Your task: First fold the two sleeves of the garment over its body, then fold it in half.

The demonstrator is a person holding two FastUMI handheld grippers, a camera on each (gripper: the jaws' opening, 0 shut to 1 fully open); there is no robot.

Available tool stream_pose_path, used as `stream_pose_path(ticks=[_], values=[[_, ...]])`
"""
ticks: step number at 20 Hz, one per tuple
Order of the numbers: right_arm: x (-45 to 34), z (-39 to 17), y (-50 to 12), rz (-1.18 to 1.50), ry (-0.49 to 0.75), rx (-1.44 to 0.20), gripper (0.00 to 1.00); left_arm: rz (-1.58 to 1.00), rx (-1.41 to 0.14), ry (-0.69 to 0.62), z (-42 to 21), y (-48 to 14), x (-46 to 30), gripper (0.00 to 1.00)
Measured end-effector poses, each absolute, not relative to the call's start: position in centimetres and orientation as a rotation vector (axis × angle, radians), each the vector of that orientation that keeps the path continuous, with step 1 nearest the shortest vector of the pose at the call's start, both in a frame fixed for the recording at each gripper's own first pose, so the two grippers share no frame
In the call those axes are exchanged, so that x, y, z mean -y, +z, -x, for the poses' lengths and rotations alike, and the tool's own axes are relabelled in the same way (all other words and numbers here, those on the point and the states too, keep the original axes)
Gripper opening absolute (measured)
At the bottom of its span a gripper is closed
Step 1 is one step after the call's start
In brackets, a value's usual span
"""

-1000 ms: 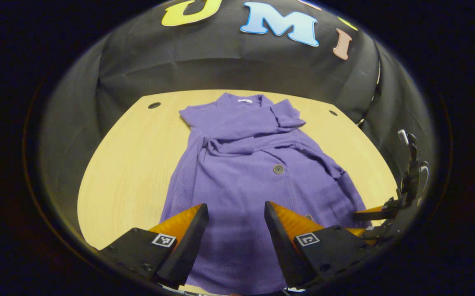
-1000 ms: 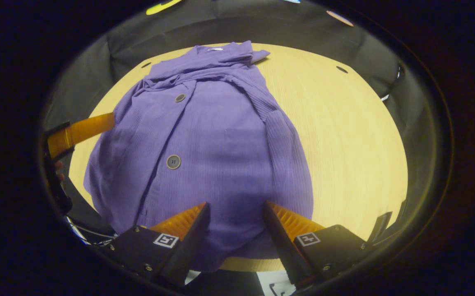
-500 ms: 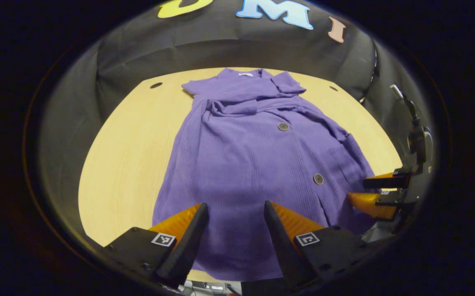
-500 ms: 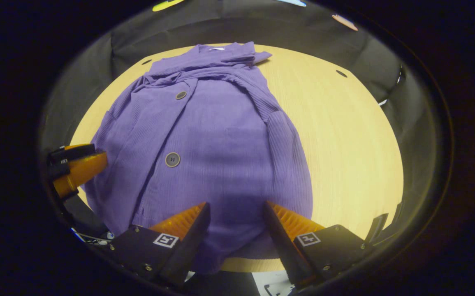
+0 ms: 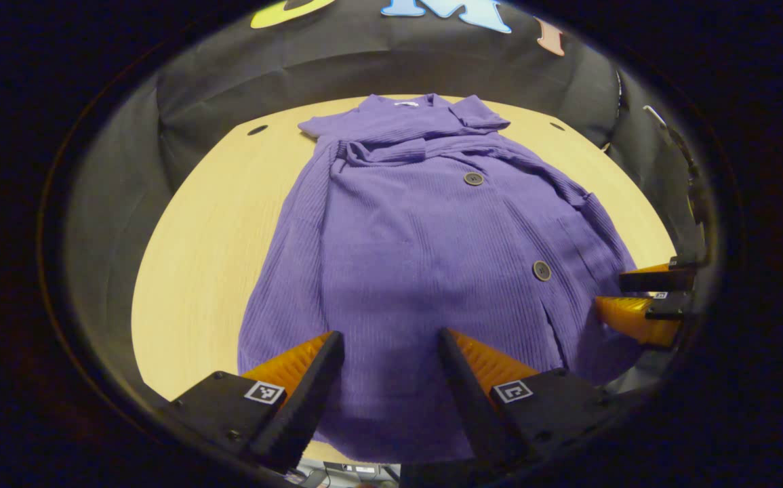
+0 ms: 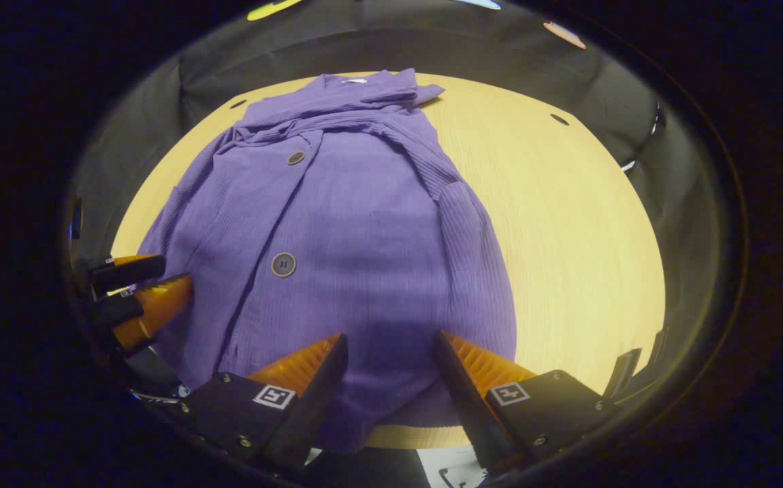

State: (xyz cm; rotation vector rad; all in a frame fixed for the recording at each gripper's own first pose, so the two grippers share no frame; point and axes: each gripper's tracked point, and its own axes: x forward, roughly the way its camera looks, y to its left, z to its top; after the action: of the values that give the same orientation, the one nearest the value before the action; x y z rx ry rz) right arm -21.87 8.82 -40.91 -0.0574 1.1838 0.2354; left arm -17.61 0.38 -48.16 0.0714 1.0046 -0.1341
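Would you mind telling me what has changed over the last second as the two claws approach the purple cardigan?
The left claw has drawn back toward the near hem of the purple ribbed cardigan, so more of its lower half shows. Seen from the right gripper view, the left claw dropped lower beside the hem. The right claw barely moved. Both claws stay open, holding nothing; the cardigan lies unchanged on the wooden table.

The left gripper (image 5: 390,339) has drawn back toward the near edge of the table (image 5: 208,224), so more of the purple garment (image 5: 425,257) lies ahead of it. From the right gripper (image 6: 389,342), it has dropped lower beside the hem. The right gripper has barely shifted.
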Motion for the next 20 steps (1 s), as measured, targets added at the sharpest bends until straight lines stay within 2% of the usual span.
stream_pose_path(ticks=[2, 3, 4, 6, 7, 9, 10, 11, 13, 20], values=[[-9.1, 22.0, -40.8, 0.062, 0.247, -1.190, 0.90, -0.072, -1.018, -0.145, 17.6, -48.2, 0.0, 0.93], [-9.2, 22.1, -40.7, 0.065, 0.245, -1.183, 0.89, -0.069, -1.018, -0.146, 17.4, -47.9, 0.0, 0.88], [-9.3, 22.0, -40.8, 0.068, 0.249, -1.182, 0.77, -0.061, -1.014, -0.152, 17.2, -48.0, 0.0, 0.82], [-9.4, 21.8, -40.7, 0.041, 0.242, -1.170, 0.76, -0.054, -0.998, -0.152, 16.7, -48.0, 0.0, 0.70], [-9.4, 21.8, -40.7, 0.044, 0.245, -1.180, 0.48, -0.040, -0.997, -0.133, 16.5, -48.0, -0.1, 0.52], [-10.2, 20.6, -41.2, 0.020, 0.242, -1.158, 0.46, -0.047, -1.003, -0.127, 16.6, -47.9, 0.0, 0.17], [-9.9, 21.4, -40.4, 0.019, 0.236, -1.173, 0.25, -0.055, -1.002, -0.129, 16.5, -47.9, 0.2, 0.11], [-9.9, 21.3, -40.7, 0.047, 0.253, -1.178, 0.04, -0.053, -1.010, -0.118, 15.9, -47.7, 0.3, 0.08], [-10.1, 20.8, -40.9, 0.044, 0.259, -1.170, 0.00, -0.042, -1.001, -0.117, 16.1, -47.9, 0.1, 0.06], [-10.1, 19.5, -38.7, -0.053, 0.240, -1.129, 0.01, 0.010, -0.964, -0.117, 14.1, -46.1, 0.0, 0.07]])
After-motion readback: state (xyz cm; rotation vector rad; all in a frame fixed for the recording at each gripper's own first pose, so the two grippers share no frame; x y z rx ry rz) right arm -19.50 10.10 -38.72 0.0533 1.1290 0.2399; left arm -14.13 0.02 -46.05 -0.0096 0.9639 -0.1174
